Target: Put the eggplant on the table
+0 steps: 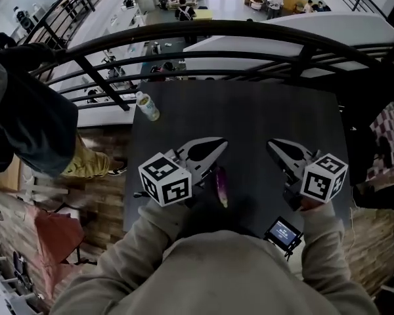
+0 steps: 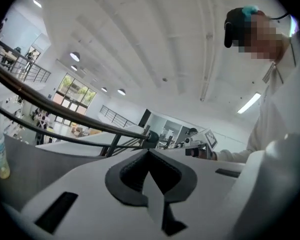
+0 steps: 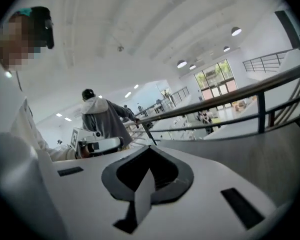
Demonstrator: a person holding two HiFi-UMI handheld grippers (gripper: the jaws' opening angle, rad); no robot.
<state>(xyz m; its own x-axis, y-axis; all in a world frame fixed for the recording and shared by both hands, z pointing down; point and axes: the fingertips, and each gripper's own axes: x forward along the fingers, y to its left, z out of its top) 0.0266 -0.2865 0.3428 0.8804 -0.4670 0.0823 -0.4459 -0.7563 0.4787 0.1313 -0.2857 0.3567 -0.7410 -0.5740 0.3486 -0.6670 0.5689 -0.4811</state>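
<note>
Closed and empty, left tool (image 1: 222, 143) and right tool (image 1: 271, 144) hover near the eggplant (image 1: 221, 186), which only the head view shows.

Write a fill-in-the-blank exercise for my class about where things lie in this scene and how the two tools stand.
1. The eggplant lies on the ___.
2. The left tool and the right tool both have their jaws ___, with nothing between them.
3. The bottle sits near the table's far ___ corner.
4. The eggplant lies nearer the ___ tool.

Missing words: table; shut; left; left.
</note>
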